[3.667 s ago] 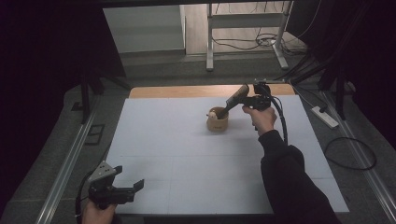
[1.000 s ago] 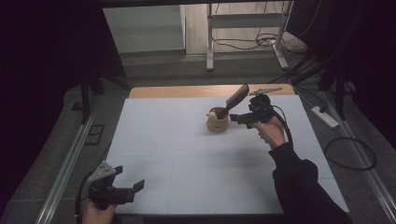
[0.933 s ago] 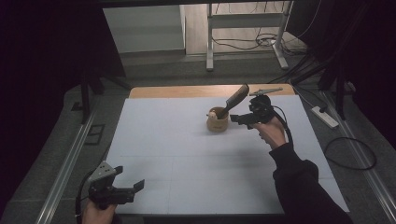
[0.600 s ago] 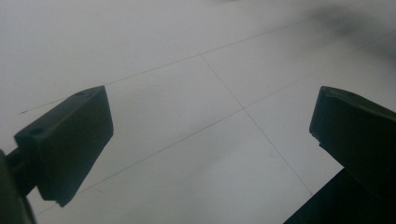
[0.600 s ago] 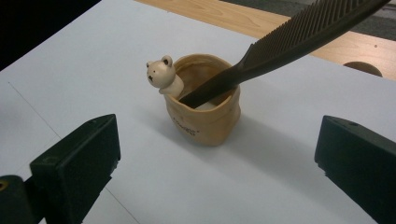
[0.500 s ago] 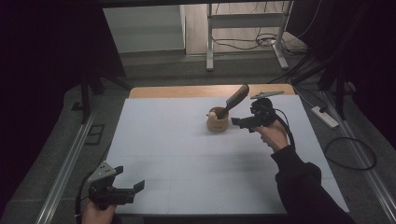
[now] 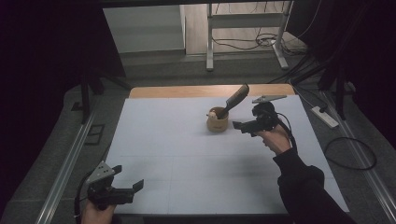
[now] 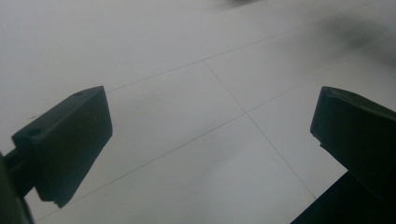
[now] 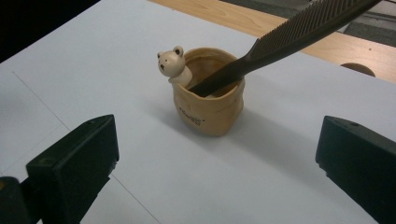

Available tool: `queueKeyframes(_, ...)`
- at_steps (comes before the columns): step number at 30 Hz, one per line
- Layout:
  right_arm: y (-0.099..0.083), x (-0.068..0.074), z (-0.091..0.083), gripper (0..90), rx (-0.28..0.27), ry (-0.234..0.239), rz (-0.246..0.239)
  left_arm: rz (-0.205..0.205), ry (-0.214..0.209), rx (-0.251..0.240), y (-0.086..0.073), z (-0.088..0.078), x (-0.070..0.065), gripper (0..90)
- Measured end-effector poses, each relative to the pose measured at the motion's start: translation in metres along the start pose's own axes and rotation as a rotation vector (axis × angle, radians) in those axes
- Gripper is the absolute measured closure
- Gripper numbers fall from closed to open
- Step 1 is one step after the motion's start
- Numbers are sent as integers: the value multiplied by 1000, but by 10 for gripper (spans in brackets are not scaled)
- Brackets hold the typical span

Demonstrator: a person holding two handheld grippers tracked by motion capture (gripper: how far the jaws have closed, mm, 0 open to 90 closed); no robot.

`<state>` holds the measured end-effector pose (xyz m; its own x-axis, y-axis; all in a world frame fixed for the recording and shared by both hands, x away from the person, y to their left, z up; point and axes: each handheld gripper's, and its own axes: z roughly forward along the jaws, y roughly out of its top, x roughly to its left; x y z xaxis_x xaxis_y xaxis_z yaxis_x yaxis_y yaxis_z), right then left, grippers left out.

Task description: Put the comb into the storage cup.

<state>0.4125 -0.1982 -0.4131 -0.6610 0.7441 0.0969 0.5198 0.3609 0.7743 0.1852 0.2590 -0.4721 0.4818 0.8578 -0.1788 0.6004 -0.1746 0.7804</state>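
A small tan cup [image 7: 217,122] [image 9: 209,102] with a little bear figure [image 9: 171,64] on its rim stands on the white table cover [image 7: 187,154]. A dark comb [image 7: 235,99] [image 9: 299,29] leans in it, handle down, teeth pointing up and right. My right gripper [image 7: 239,126] [image 9: 219,172] is open just right of the cup, jaws wide apart and empty, aimed at it. My left gripper [image 7: 135,186] [image 8: 210,140] is open at the near left corner, jaws spread over bare white surface.
A strip of bare wooden tabletop [image 7: 187,90] shows beyond the white cover. A metal frame [image 7: 243,32], cables and a power strip [image 7: 325,116] lie on the floor behind and to the right. Rails run along the table's left side [image 7: 65,168].
The right gripper let go of the comb, which now leans in the cup, and drew back to the right and slightly nearer. The left gripper stayed put.
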Motion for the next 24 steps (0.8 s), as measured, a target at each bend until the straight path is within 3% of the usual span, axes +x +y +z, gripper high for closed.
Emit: queueKeyframes(24,-19,17,-18,0,11,1,-56,2,-6,2,0,0,0,0)
